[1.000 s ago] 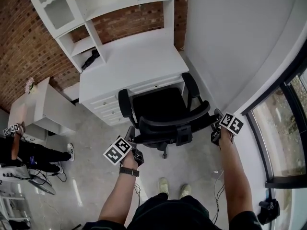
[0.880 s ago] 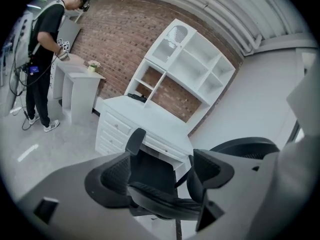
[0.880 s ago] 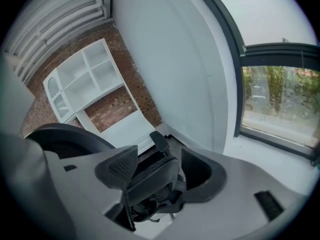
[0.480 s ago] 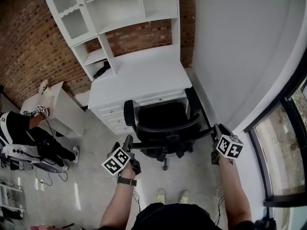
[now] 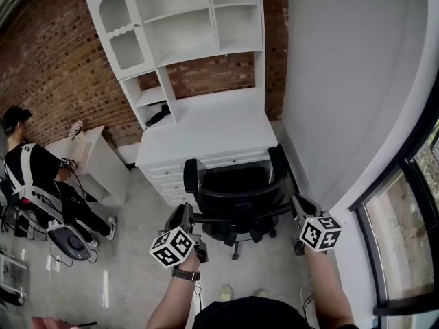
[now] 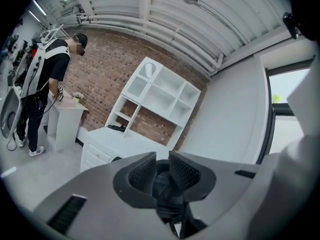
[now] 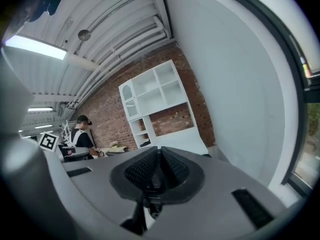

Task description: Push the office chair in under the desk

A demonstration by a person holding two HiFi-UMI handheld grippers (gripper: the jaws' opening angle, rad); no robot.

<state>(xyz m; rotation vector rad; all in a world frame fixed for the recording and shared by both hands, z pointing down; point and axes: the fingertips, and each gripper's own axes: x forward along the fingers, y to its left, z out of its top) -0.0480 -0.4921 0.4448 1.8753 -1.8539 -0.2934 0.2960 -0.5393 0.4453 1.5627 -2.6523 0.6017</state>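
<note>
Left claw (image 6: 160, 171): nearly clenched. Its jaws have just been closing, a thin gap remains between the pads, and nothing sits in it.
Right claw (image 7: 157, 169): clenched pad to pad, having just closed on nothing.
Office chair (image 5: 236, 197): ahead of both claws and between them, with the backrest (image 5: 240, 211) toward me and the seat tucked toward the drawers (image 5: 171, 170).
Tabletop (image 5: 206, 132): beyond the chair from the claws, white and set against the brick wall (image 5: 48, 67). A shelf unit (image 5: 185, 19) rises from its far edge.
Contact: in the head view each claw sits just beside one end of the backrest. From that angle I cannot tell whether either one touches it.
Why held so: one claw at each end would keep a rolling chair from swivelling under a push. Closed jaws also make a blunt pusher, as I read it.
Progress: I judge the chair is mostly in, with the backrest left outside the tabletop's edge, as it should be.
Bystander: a person (image 5: 34, 173) stands well off to the left of the left claw at a side table (image 5: 96, 160), clear of the chair's path.
</note>
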